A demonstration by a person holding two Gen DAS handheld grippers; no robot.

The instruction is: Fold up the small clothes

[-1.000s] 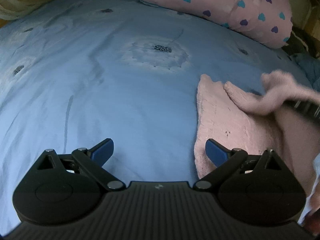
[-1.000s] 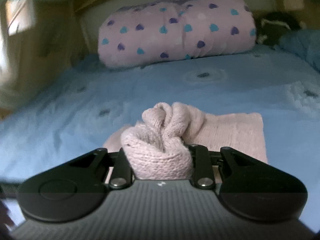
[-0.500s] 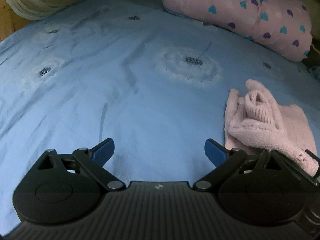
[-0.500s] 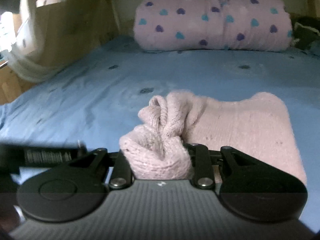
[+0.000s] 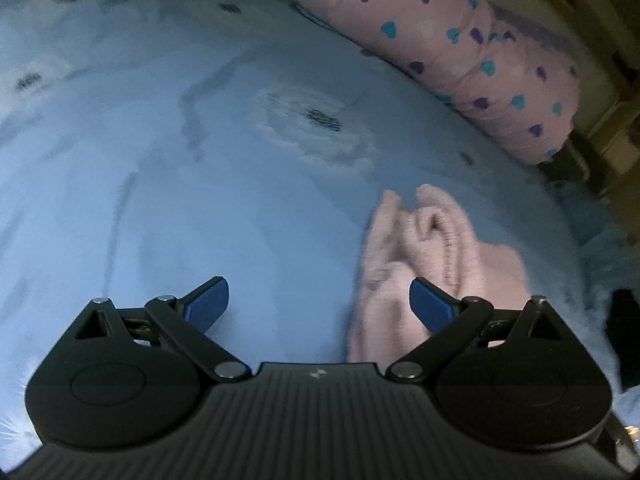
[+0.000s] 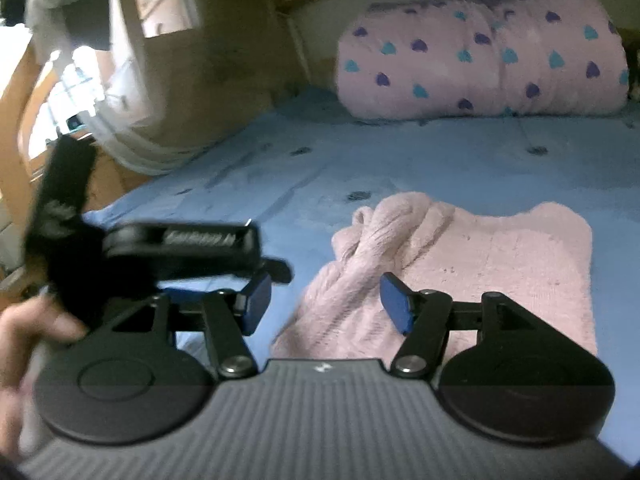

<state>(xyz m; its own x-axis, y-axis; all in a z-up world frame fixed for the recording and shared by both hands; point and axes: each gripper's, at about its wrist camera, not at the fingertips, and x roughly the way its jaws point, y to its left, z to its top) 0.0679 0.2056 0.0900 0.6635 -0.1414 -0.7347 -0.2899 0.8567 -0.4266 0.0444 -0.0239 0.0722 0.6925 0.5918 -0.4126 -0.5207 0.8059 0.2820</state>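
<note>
Pink knit garment (image 6: 500, 264) noted lying on blue bedsheet (image 6: 440, 160), bunched at near-left corner. Right gripper (image 6: 324, 300) spread wide, empty; left gripper (image 5: 320, 304) likewise. Bunched fold best flattened before next crease is taken.

A: How was the light?

B: Dim and bluish over the bedsheet (image 5: 168, 168), with grain in the darker patches. The only bright source was a window (image 6: 76, 80) at the far left of the right wrist view, blown out to white.

A: Any blur?

B: Plenty. The pink knit garment (image 5: 432, 264) smeared sideways in the left wrist view, its left edge ghosted. In the right wrist view the left gripper (image 6: 256, 260) and the hand (image 6: 24, 340) near it were streaked.

A: And the sharp parts?

B: The right gripper (image 6: 326, 300) was fairly crisp, black and unlit. The heart-print pillow (image 6: 480, 68) looked soft. Fisheye bending curved the sheet at the edges; the corners fell dark.
</note>
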